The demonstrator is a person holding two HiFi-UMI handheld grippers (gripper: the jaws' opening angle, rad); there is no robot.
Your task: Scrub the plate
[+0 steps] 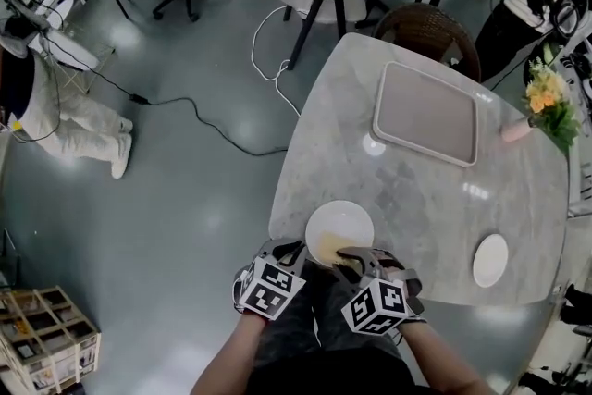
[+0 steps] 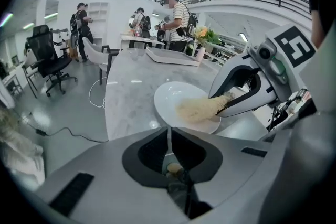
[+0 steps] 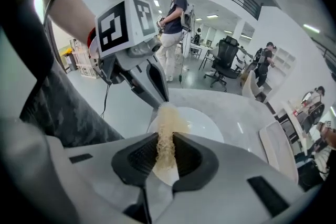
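Between my right gripper's (image 3: pixel 167 147) black ribbed pads, the scrubber (image 3: pixel 167 131) is pale straw-yellow. Just past the fingertips the plate (image 3: pixel 210 123) is plain white. My left gripper (image 2: pixel 169 139) is light grey with black pads, and its cube (image 3: pixel 123 21) carries black-and-white square markers. Beyond the fingers, the table (image 1: pixel 425 190) is grey-white veined marble.

A pale marble table (image 1: pixel 416 190) is laid with a round white plate (image 1: pixel 339 227), small white saucer (image 1: pixel 490 260), grey rectangular tray (image 1: pixel 426 113), pink vase (image 1: pixel 514 130)

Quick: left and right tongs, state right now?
Left tongs: closed on the plate rim.
Right tongs: closed on the beige scrubber, against the plate.
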